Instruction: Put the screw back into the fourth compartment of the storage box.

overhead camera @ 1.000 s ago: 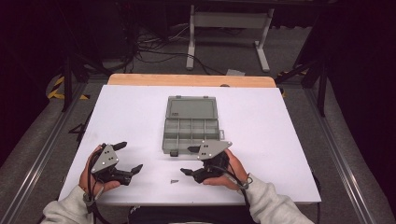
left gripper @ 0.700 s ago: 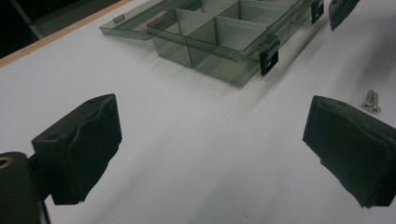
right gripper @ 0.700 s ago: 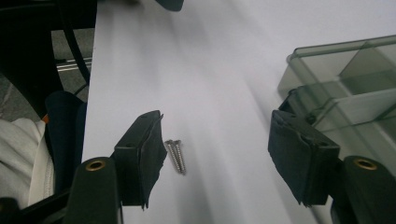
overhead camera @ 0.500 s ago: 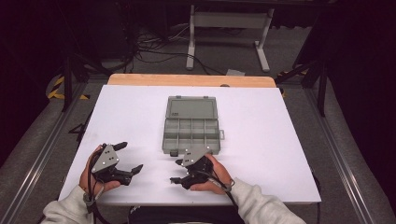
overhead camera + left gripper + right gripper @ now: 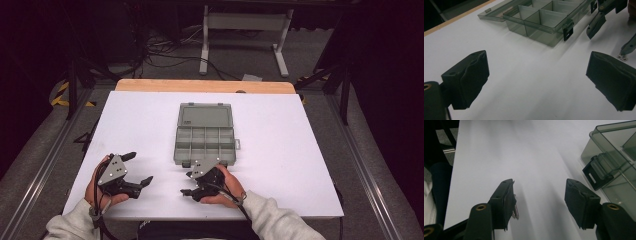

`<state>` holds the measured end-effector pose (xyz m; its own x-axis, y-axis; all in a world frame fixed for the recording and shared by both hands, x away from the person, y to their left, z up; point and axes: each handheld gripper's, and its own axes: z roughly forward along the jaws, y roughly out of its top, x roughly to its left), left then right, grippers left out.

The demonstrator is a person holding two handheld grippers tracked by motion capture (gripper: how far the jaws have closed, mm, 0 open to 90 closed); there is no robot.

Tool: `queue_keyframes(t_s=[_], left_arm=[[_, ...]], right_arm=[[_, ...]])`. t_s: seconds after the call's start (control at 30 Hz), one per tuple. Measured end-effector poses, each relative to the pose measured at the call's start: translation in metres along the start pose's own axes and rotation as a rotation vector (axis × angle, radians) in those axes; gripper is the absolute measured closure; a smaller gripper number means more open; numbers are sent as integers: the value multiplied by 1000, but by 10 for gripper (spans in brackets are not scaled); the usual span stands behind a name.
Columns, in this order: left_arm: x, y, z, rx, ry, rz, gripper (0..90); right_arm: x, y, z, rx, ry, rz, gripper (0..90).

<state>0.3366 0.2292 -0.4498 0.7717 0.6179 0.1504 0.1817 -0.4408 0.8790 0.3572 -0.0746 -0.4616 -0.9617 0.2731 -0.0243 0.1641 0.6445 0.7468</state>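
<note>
A grey see-through organizer box (image 5: pixel 205 135) lies open in the middle of the white table, lid flat behind its empty compartments. My right gripper (image 5: pixel 186 183) rests low on the table just in front of the box's near edge. Its jaws have just been closing and stand open (image 5: pixel 540 200). Small screws (image 5: pixel 516 211) lie on the table between them, right beside the left pad (image 5: pixel 505 200), and the pads do not press on them. One screw (image 5: pixel 622 57) also appears under the right gripper's lower finger. My left gripper (image 5: pixel 138 168) is wide open (image 5: pixel 536 80) over bare table, holding nothing.
The box's black latch (image 5: pixel 596 176) sticks out toward the right gripper. A wooden strip (image 5: pixel 205 86) runs along the table's far edge. Cables and a metal stand (image 5: pixel 240 30) are on the floor beyond. The table's front edge is close to both hands.
My right gripper has moved left and down to the table in front of the box, and its jaws have narrowed. The left gripper has stayed put.
</note>
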Motion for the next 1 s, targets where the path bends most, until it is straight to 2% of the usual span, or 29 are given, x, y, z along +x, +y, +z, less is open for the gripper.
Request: queue_keyframes(t_s=[0.2, 0.33, 0.37, 0.43, 0.53, 0.83, 1.0], left_arm=[[0, 0, -1, -5, -4, 2, 51], [-1, 0, -1, -4, -5, -1, 51], [-1, 0, -1, -4, -2, 3, 51], [-1, 1, -1, -8, 1, 4, 51], [-1, 1, -1, -8, 0, 3, 51], [-1, 1, -3, -24, 6, -6, 50], [0, 1, -2, -22, 1, -1, 50]], right_arm=[[-1, -1, 3, 20, -3, 0, 453], [-1, -1, 0, 20, 8, -1, 614], [-1, -1, 0, 20, 8, -1, 614], [-1, -2, -2, 21, 8, -2, 767], [-1, -3, -2, 24, 5, -11, 886], [-2, -3, -4, 20, 0, -11, 889], [-5, -1, -13, -6, -21, -13, 889]])
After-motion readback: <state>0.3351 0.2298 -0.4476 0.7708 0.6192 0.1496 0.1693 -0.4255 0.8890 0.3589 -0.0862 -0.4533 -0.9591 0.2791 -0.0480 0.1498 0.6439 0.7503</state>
